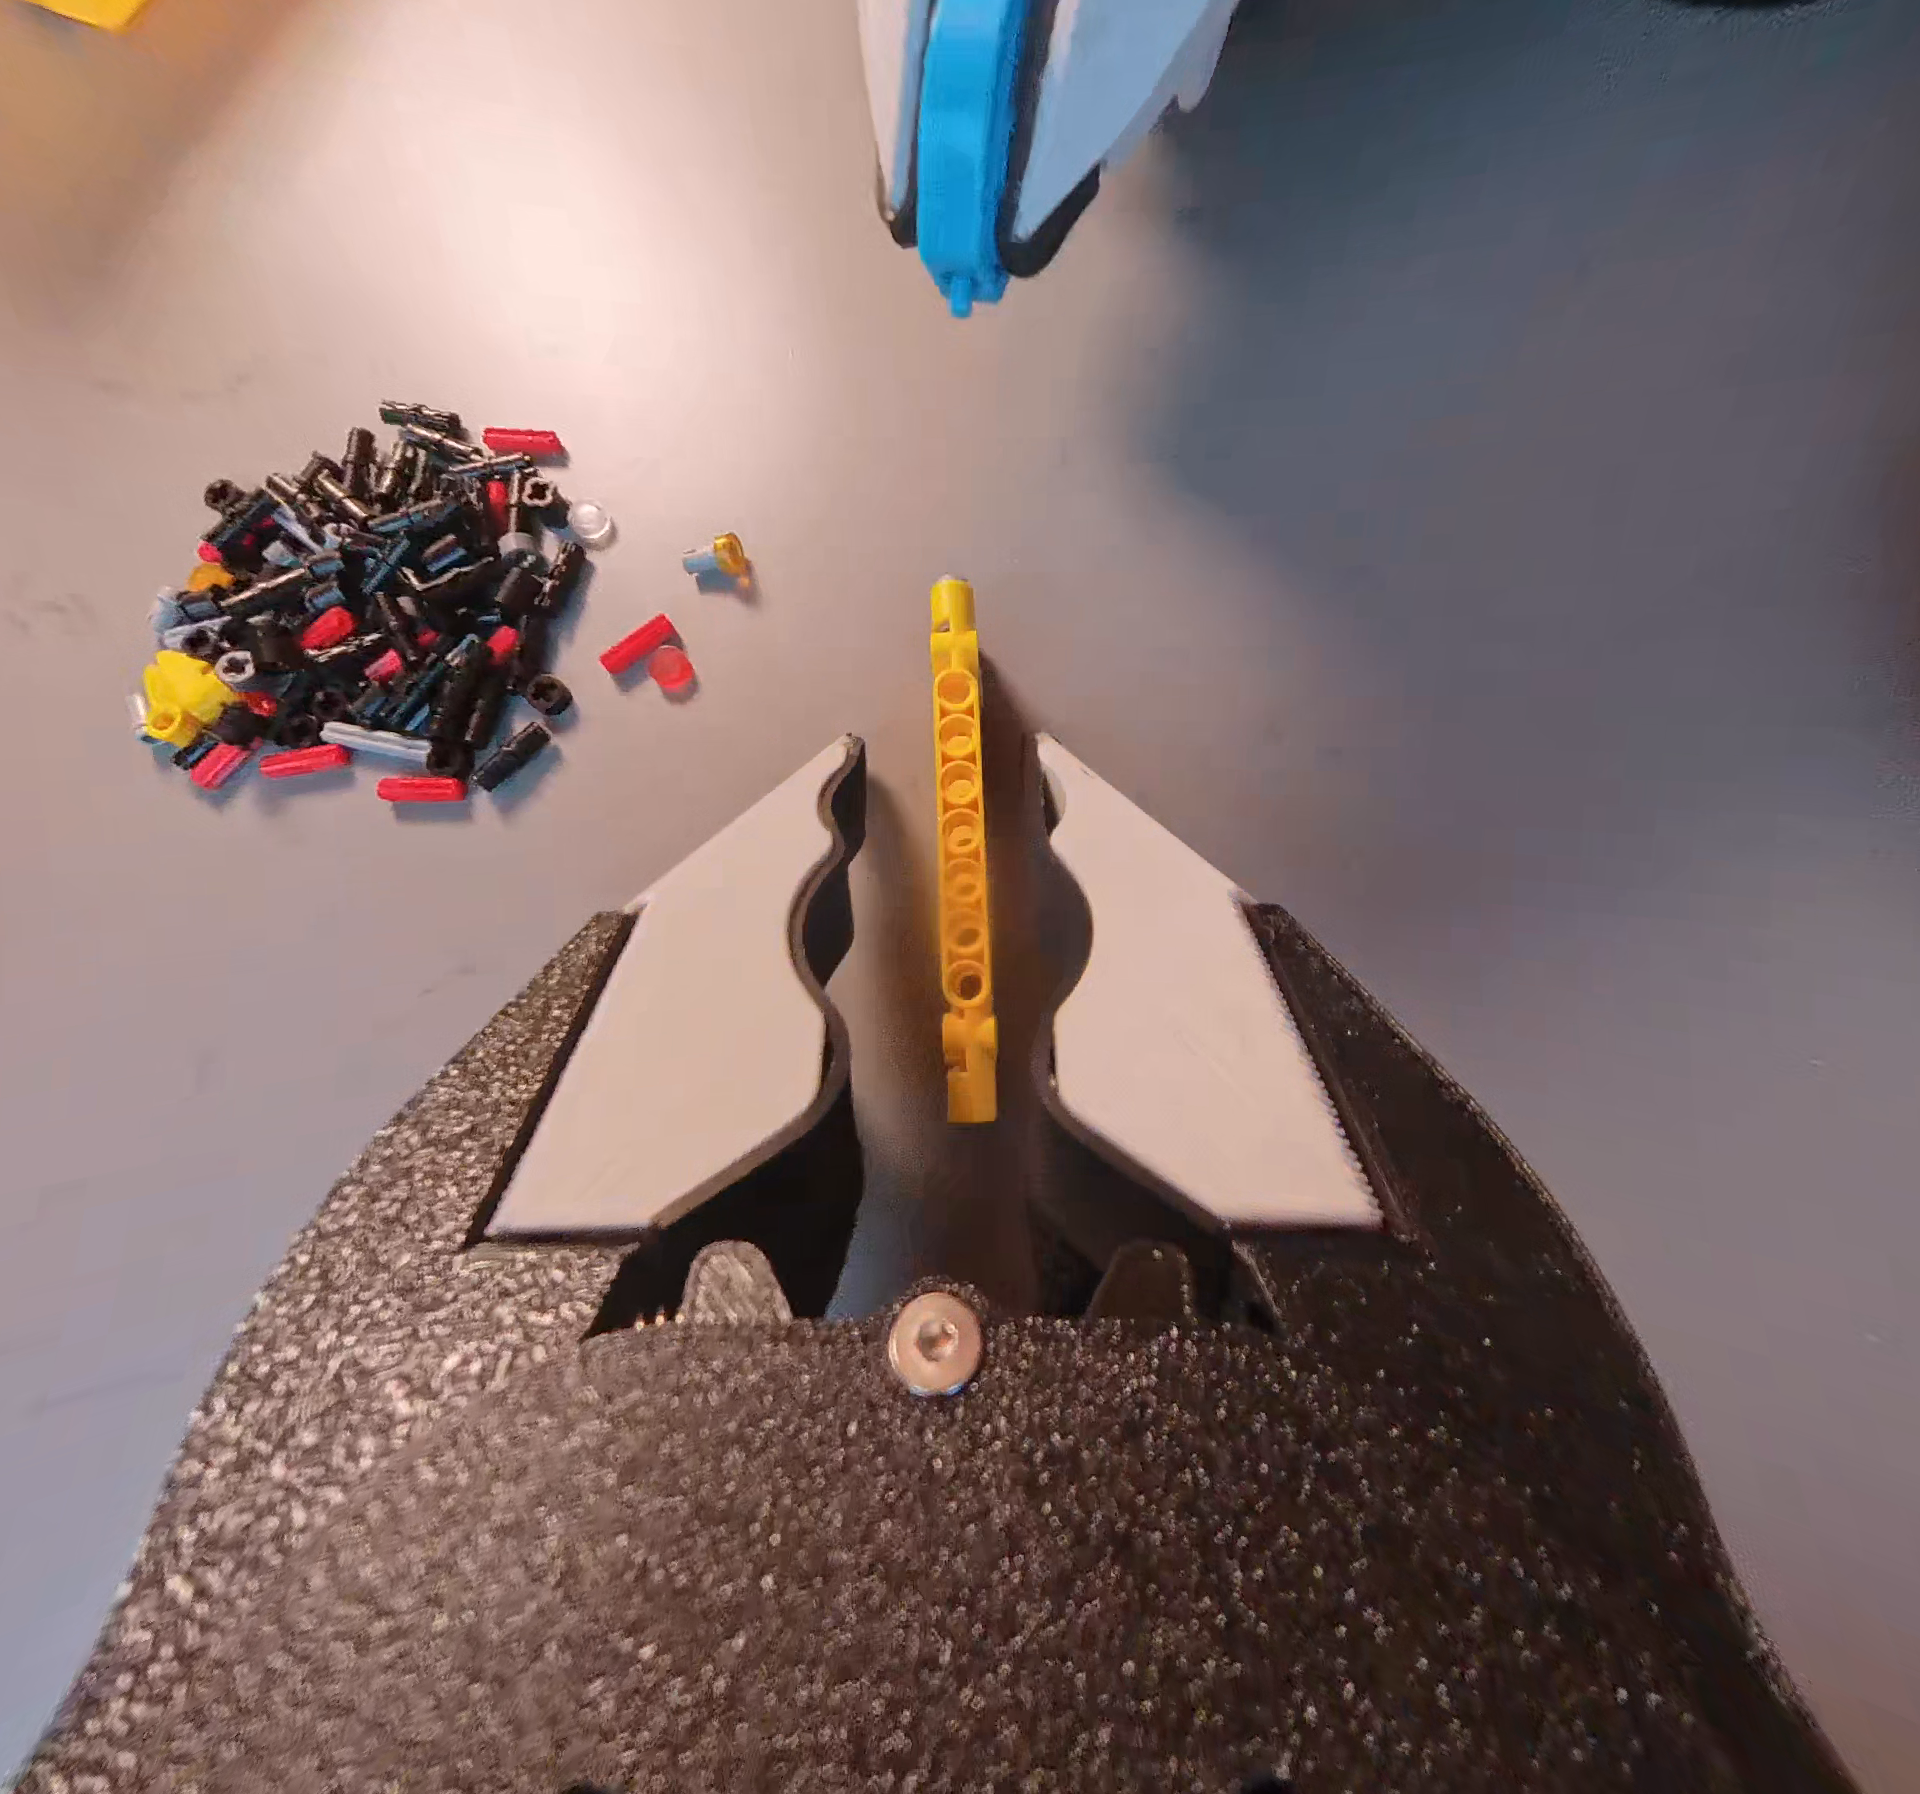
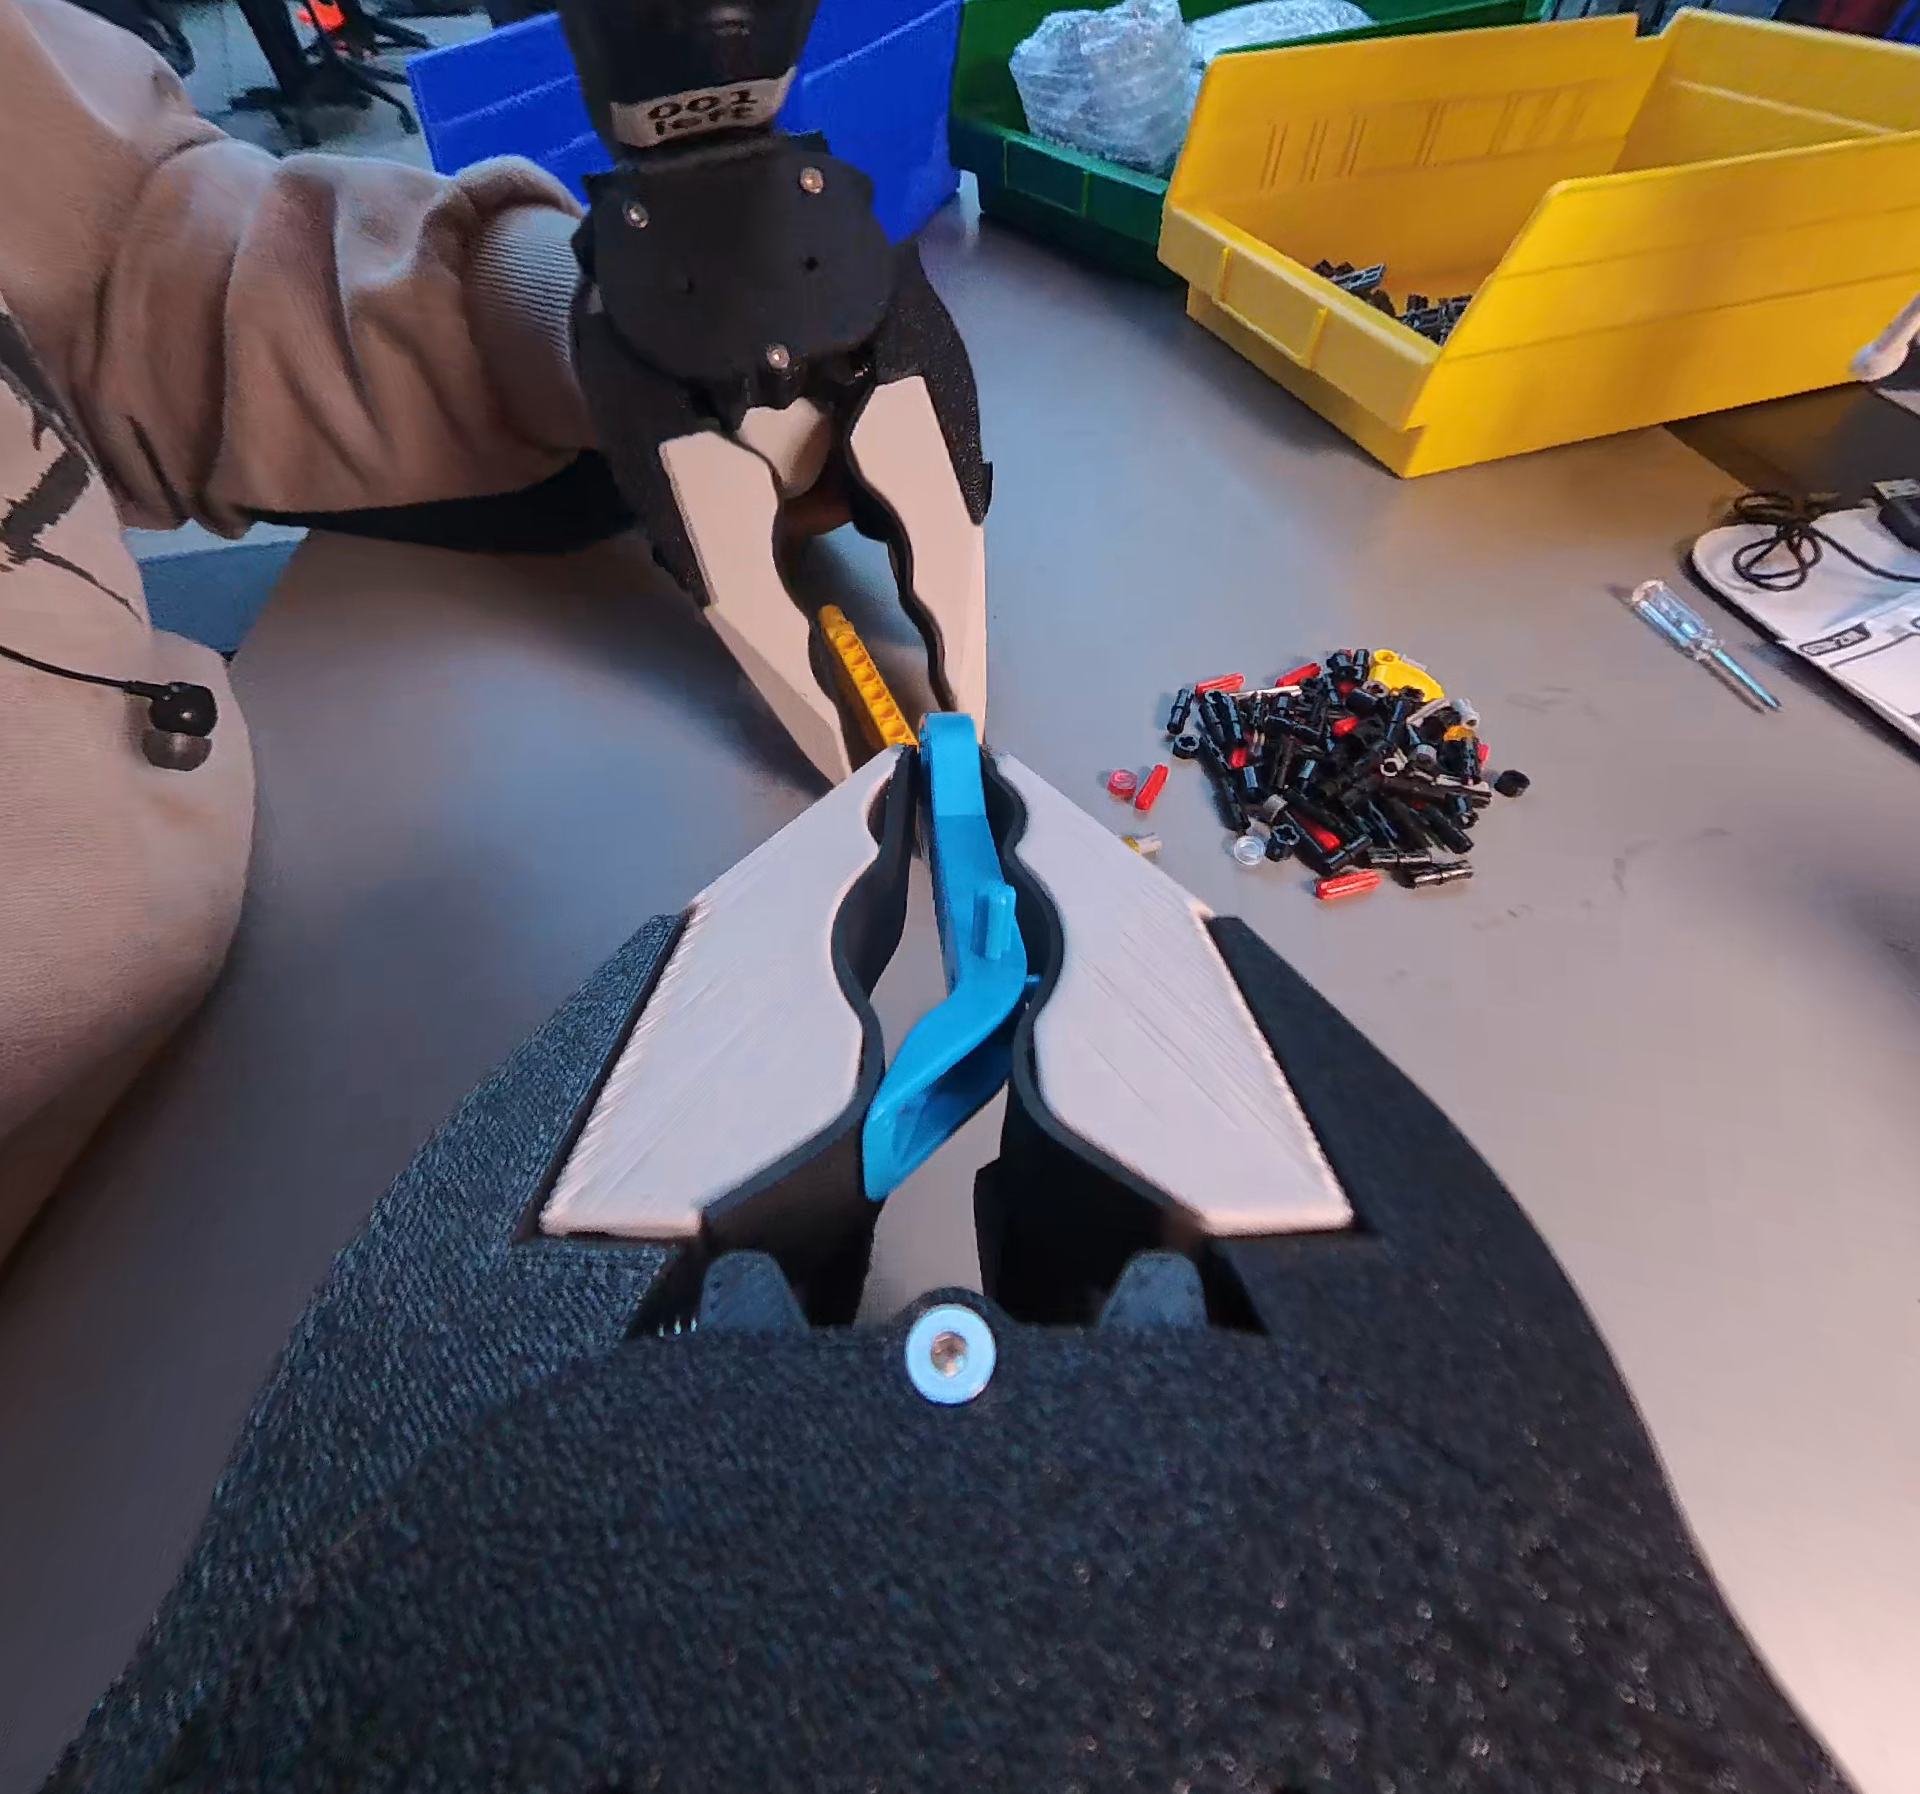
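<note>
At your far left the table edge runs under your sleeve, with bare top between it and the grippers; right of them lies the heap of small pins, a few strays beside it, then a screwdriver and cable near the right edge; blue, green and yellow bins close the far side. Your left gripper stands wide, jaws either side of the yellow beam; whether it touches the right finger I cannot tell. Your right gripper is clamped on the blue part, whose tip points at the beam's far end, just apart from it.
</note>
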### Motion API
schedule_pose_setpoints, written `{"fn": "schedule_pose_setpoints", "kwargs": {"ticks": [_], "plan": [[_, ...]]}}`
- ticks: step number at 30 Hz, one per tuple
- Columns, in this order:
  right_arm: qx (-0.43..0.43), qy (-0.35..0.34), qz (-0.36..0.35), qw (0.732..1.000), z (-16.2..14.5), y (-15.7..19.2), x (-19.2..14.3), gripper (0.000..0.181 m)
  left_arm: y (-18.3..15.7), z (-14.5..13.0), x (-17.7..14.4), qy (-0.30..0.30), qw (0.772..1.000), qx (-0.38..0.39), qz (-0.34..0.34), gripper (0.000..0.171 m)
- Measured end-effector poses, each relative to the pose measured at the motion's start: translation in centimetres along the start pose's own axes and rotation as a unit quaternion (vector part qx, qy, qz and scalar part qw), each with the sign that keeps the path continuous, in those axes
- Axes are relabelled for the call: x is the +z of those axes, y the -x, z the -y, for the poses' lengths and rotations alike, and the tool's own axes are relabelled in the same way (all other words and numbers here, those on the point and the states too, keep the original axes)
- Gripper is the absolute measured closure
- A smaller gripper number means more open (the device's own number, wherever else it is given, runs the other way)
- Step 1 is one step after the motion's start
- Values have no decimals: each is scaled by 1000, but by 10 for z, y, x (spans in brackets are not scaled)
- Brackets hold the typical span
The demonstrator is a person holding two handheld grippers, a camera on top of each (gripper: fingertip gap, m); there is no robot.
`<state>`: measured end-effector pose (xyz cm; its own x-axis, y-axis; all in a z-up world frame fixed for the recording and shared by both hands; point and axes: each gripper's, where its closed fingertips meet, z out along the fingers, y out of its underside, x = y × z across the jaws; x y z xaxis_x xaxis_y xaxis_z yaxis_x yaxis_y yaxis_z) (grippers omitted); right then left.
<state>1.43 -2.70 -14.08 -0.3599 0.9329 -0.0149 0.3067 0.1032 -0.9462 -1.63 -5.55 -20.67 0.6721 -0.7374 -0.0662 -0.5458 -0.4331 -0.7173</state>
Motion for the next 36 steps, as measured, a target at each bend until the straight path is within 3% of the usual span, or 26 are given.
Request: {"fn": "schedule_pose_setpoints", "kwargs": {"ticks": [4, 6, 10, 13, 23, 36], "plan": [[11, 17, 0, 1000, -6, -2, 3, 171, 1, 5, 5, -1, 1000, 14, 14, 166], [7, 28, 4, 1000, -9, 0, 5, 171, -3, 11, 5, -15, 1000, 25, 5, 165], [33, -4, 27, 999, 1, 6, 3, 171, -11, 45, -15, -121, 992, 4, -27, 165], [48, -23, 42, 998, 7, 9, -1, 171, -13, 53, -20, -144, 989, 1, -32, 165], [62, -50, 54, 995, 15, 10, -5, 171, -10, 52, -22, -152, 988, -12, -37, 166], [46, -27, 61, 997, 10, 19, 1, 171, -20, 51, -17, -138, 989, -2, -51, 166]]}}
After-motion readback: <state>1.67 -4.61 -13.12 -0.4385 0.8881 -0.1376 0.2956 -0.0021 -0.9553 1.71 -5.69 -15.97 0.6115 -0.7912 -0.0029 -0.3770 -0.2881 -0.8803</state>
